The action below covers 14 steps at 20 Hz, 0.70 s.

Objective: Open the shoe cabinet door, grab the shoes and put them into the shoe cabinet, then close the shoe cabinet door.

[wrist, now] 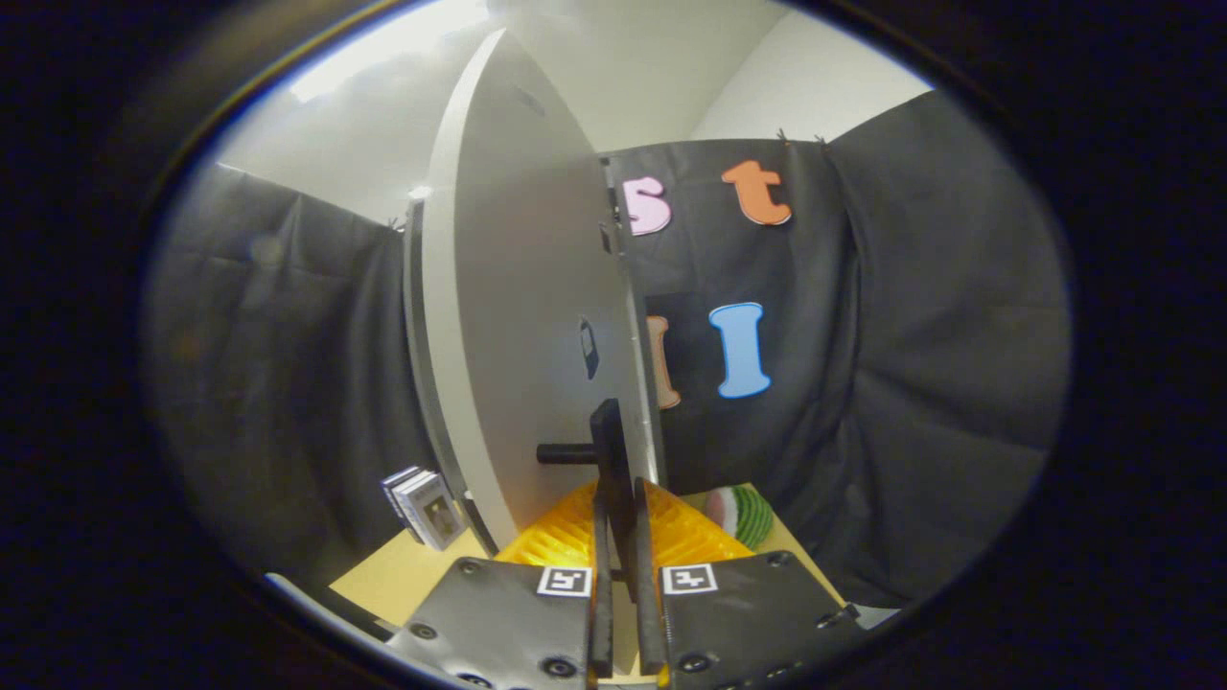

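The white shoe cabinet door [518,316] stands upright just ahead of me, swung so that I look along its face at a steep angle. Its black bar handle [607,436] sticks out near the door's lower edge on a short post. My gripper [619,522] is shut on that handle, one finger on each side of the bar, with only a thin gap left between them. A small dark latch piece [588,347] sits on the door above the handle. A grey cabinet edge [414,345] shows behind the door on the left.
A tan table top [403,575] lies below the door. A small stack of boxes [424,506] stands on it to the left of the door. A green and red striped item [746,514] lies to the right, beyond my fingers.
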Motion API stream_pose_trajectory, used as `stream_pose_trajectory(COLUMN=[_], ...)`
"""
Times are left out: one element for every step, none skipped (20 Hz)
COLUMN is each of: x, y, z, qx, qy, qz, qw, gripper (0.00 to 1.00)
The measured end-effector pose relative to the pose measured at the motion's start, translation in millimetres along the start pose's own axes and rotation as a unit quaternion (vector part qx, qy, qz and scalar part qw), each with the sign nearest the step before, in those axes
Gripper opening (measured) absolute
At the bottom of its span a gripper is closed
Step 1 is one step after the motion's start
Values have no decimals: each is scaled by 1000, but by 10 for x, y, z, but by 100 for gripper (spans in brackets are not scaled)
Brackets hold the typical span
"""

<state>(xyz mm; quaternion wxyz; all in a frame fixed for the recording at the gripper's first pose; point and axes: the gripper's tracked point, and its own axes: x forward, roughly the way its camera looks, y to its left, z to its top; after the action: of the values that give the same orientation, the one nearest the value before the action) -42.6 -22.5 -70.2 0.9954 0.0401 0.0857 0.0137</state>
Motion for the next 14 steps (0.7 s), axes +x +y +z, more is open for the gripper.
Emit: stream_pose_trajectory(x=[38,10,31,25,29,31,38,25,10,-9,-39,-31,-56,-92], y=[-55,-78,-127,-151,-146,-170,-197,-228,-242,-234,-250,-303,-347,-323], z=[21,20,33,28,32,43,49,43,33,35,44,46,52,37], qx=[2,0,-3,-4,-5,-10,-16,-22,-25,-26,-28,-31,-31,-27], qy=[-3,-3,-7,-6,-7,-7,-7,-5,-3,-3,-6,-8,-7,-6], qz=[-8,-13,-18,-14,-11,-10,-11,-11,-9,-7,-11,-20,-26,-27], qw=[1000,1000,1000,1000,1000,1000,1000,1000,1000,1000,1000,999,999,999], gripper=[12,11,9,8,7,5,4,2,2,2,2,3,3,3])
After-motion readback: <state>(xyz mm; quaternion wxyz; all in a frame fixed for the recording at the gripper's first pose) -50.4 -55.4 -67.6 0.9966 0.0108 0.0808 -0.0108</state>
